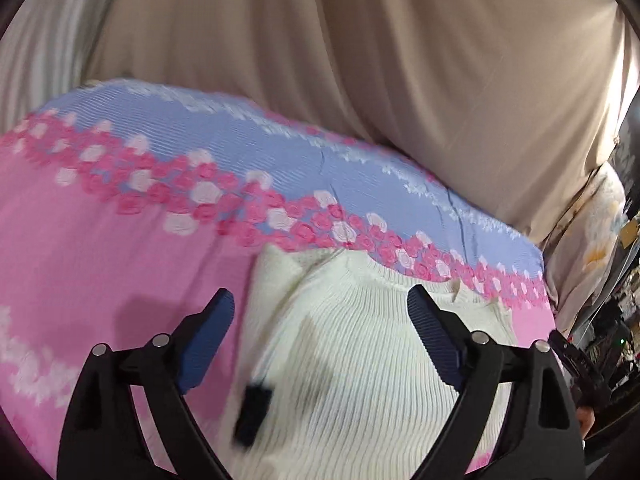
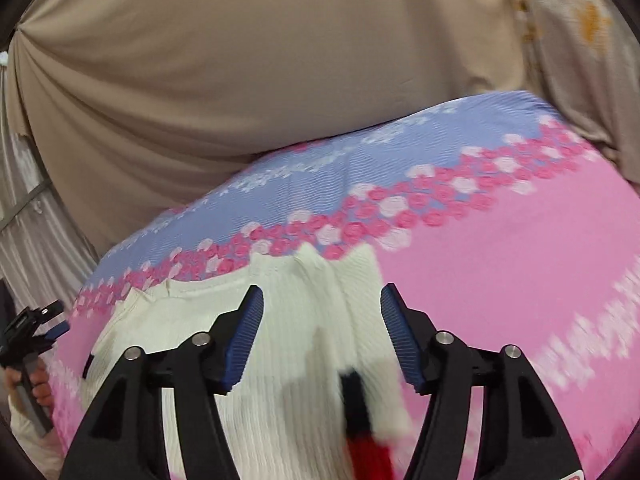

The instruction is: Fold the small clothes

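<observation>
Left tongs (image 1: 320,300) spread wide, right tongs (image 2: 322,296) apart, both empty above cream knit garment (image 1: 360,360)

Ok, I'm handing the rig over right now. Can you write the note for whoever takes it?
Left claw: open, nothing between its blue pads, above the sweater.
Right claw: open, also empty.
White ribbed sweater: lies on the pink and blue floral bedspread, its far edge at the band of pink flowers. A black and red part shows near the right claw.
Done: both claws are clear of the sweater, which lies fairly flat; how far folding has got is not clear from these close, blurred views.
Left: check the fold, regrip and finish if needed.
</observation>
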{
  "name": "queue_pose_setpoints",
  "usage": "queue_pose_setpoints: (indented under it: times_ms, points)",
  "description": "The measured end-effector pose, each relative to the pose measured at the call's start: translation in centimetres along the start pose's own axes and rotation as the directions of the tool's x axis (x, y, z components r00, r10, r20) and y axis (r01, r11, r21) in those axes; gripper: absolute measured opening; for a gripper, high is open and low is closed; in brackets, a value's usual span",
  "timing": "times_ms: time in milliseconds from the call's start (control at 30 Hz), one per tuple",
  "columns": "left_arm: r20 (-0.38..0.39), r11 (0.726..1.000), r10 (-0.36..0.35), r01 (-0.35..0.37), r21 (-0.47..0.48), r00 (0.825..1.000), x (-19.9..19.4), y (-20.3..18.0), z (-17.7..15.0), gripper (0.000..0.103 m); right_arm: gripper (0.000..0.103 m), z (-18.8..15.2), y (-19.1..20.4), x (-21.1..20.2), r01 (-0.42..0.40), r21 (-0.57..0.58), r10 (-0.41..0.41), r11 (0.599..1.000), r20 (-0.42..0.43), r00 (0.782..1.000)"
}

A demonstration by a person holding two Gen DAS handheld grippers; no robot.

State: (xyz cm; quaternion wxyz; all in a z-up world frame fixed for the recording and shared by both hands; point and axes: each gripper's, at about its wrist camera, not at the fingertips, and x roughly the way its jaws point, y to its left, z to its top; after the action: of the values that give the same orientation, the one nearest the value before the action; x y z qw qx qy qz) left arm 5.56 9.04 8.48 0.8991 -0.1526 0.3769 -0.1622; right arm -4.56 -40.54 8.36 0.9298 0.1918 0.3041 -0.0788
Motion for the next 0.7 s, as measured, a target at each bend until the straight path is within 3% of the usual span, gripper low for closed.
queue_pose_setpoints:
  times_ms: [100, 167, 200, 233, 300, 400, 467, 533, 633, 700]
  points:
    - [-0.1, 1.0, 0.013, -0.015, -0.011, 0.995, 5.7, 0.2, 0.7, 0.082, 0.061, 0.5, 0.1, 5.0, 0.035, -0.009, -0.036, 0.999, -0.09, 0.995]
    - [-0.144, 0.999, 0.032, -0.034, -0.005, 0.989, 7.9, -0.1, 0.4, 0.067, 0.058, 0.4, 0.3, 7.4, 0.064, -0.011, -0.065, 0.998, -0.135, 0.989]
    - [-0.167, 1.0, 0.021, -0.019, 0.015, 0.986, 8.9, -0.3, 0.4, 0.05, 0.032, 0.2, 0.6, 8.1, 0.067, -0.015, -0.068, 0.998, -0.147, 0.987]
    - [-0.19, 0.999, 0.023, -0.017, 0.033, 0.981, 9.8, -0.5, 0.3, 0.011, 0.01, 0.2, 1.0, 8.4, 0.052, -0.019, -0.054, 0.998, -0.15, 0.987]
    - [-0.193, 0.999, 0.032, -0.027, 0.026, 0.981, 10.4, -0.2, 0.5, 0.006, 0.008, 0.8, 2.2, 7.1, 0.02, -0.042, -0.023, 0.999, -0.073, 0.997]
    - [-0.075, 0.999, 0.034, -0.033, 0.021, 0.997, 8.2, -0.3, 1.9, 0.005, 0.007, 2.8, 3.2, 2.8, -0.024, -0.049, 0.029, 0.998, 0.094, 0.995]
    - [-0.019, 0.999, 0.045, -0.044, 0.016, 0.999, 7.0, -0.1, 2.9, 0.005, 0.007, 3.9, 2.1, 1.6, -0.007, -0.013, 0.009, 1.0, 0.148, 0.989]
    - [-0.012, 0.995, 0.093, -0.093, 0.03, 0.996, 8.0, 0.5, 3.4, 0.005, 0.006, 4.3, 0.2, 3.7, 0.072, 0.014, -0.073, 0.997, 0.086, 0.994]
    - [-0.141, 0.99, 0.14, -0.137, 0.03, 0.98, 12.7, 2.1, 1.9, 0.004, 0.006, 2.3, -2.8, 9.2, 0.192, 0.024, -0.189, 0.981, -0.104, 0.976]
    - [-0.097, 0.989, 0.142, -0.137, 0.053, 0.985, 12.7, 1.9, 1.6, 0.004, 0.005, 2.2, -2.6, 9.2, 0.191, 0.009, -0.189, 0.982, -0.104, 0.976]
